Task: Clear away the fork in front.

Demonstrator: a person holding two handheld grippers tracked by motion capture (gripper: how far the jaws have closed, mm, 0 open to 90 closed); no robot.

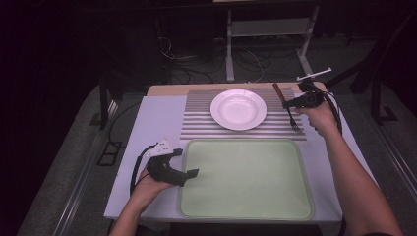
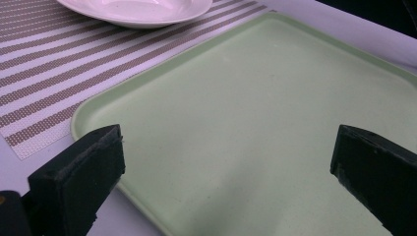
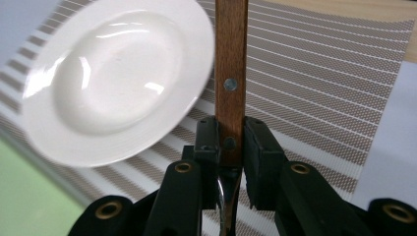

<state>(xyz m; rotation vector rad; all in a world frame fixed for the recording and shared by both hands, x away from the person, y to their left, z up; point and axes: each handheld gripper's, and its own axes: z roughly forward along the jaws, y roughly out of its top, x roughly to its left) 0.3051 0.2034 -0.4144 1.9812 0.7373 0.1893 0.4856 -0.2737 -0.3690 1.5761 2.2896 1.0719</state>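
High view: the fork (image 1: 291,112) is held above the striped placemat (image 1: 196,115), right of the white plate (image 1: 238,109). Its riveted wooden handle, clamped by the right claw (image 3: 231,142), is seen in the right gripper view. The left claw (image 2: 226,172) is spread wide over the green tray (image 2: 255,98).

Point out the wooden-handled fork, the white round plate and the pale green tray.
Wooden-handled fork (image 3: 230,73), right gripper view, on the handle.
White round plate (image 1: 238,108), high view, in the bowl.
Pale green tray (image 1: 246,214), high view, near rim.

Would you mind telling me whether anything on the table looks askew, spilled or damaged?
Nothing stands out. The plate sits clean on the striped mat, the green tray lies square, and the right gripper holds a wooden-handled fork firmly.
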